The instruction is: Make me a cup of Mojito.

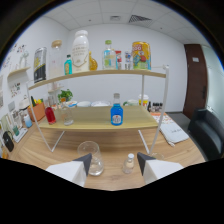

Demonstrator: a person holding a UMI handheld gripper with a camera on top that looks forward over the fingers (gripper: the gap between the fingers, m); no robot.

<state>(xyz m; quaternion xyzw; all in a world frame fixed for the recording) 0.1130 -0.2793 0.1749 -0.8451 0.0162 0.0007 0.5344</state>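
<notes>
Fingers (83, 164) of my gripper (114, 162) stand wide apart, holding nothing. Just ahead of my left finger I see an empty glass (91, 156) on the wooden table (35, 145), and a small bottle (129, 162) sits near the right finger (neither one is touched). Beyond them stands a two-tier shelf (95, 120), with a blue bottle (116, 113) on its lower board, straight ahead, and a red bottle (50, 114) further left. Taller bottles and a can line the upper board.
</notes>
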